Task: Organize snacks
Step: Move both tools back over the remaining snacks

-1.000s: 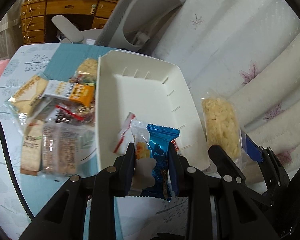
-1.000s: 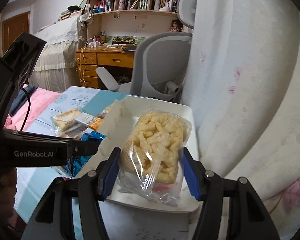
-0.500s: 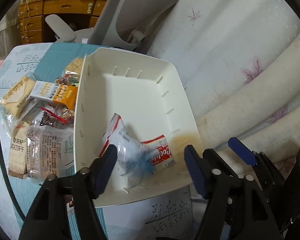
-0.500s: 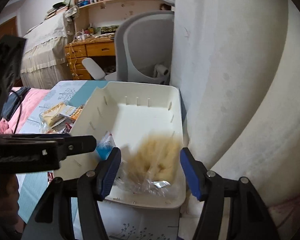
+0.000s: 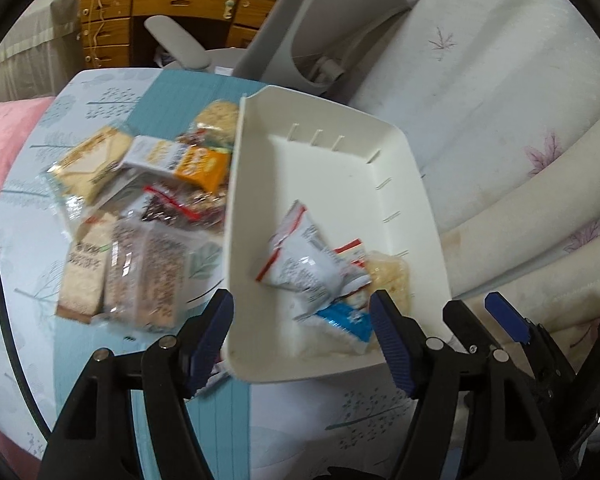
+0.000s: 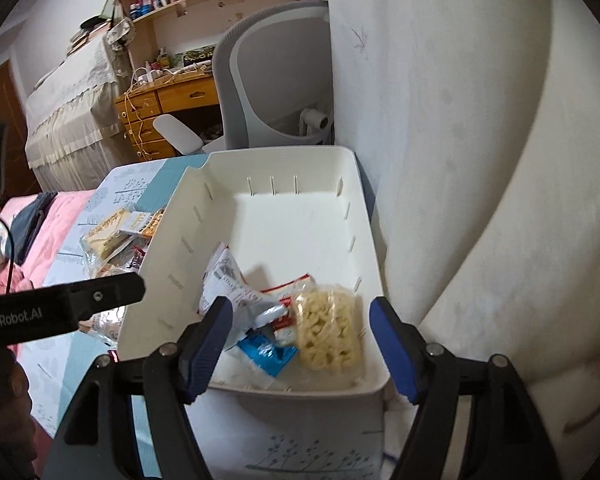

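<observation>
Surface: patterned blue-and-white cloth (image 5: 112,92) is being used as the work surface, with a white quilted roll (image 6: 480,160) lying beyond the right claw's right finger.
Room: wooden desk (image 6: 172,100) and grey chair (image 6: 268,80) are being seen far ahead of both claws.
Bin: white bin (image 6: 364,216) is being framed just ahead of both claws, its near rim lying between the blue pads of each.
Left claw: left gripper (image 5: 302,332) is being held wide above the bin's near end, nothing being pressed between its pads; its jaws have just been opening.
Right claw: right gripper (image 6: 300,338) is being held wide as well, empty, its jaws having just been opening; the puffed snack bag is lying below, clear of both pads.
Snacks in bin: puffed snack bag (image 6: 328,330), blue packet (image 6: 266,350) and white-and-red packet (image 5: 300,256) are being seen piled together at the near end, just ahead of the fingertips.
Snacks outside: loose snack pile (image 5: 140,216) is lying on the cloth, ahead and left of the left claw, beside the bin's left wall.
</observation>
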A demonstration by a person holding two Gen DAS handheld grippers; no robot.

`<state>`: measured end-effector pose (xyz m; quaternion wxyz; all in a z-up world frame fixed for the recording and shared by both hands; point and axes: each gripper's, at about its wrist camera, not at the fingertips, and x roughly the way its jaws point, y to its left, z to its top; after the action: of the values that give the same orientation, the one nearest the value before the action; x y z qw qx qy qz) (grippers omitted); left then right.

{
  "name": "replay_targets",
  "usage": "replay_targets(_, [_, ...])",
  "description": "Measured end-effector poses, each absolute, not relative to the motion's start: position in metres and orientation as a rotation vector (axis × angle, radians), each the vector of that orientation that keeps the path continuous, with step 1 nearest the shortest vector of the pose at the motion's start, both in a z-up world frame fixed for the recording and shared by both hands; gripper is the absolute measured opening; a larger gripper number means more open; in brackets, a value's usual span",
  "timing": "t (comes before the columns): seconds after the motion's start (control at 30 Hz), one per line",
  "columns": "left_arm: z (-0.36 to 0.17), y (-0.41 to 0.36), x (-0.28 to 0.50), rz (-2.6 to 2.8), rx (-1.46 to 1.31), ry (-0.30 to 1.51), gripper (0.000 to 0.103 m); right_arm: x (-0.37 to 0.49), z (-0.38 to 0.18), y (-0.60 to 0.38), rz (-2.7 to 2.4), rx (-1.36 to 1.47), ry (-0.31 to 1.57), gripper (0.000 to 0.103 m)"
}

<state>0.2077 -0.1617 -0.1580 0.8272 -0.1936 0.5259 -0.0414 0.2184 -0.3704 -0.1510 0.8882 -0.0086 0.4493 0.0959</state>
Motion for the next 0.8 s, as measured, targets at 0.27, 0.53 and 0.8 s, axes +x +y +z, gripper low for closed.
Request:
replay_targets(0.27, [-0.164,-0.126,0.179,-0.050,-0.408,1.128,0.069,0.207,-0.165,-0.365,0.146,0.091,1.019,0.072])
replay_targets(0.53, [-0.173,-0.093,0.150,-0.028,-0.407,1.166,0.072,0.188,-0.178,-0.349,0.127,0.176,1.067,0.072])
replay_targets(0.8, [-0.176,-0.058,0.137,-0.083,-0.353,1.213,0.072,0.165,-0.183,-0.326,0.040,0.272,1.095,0.072])
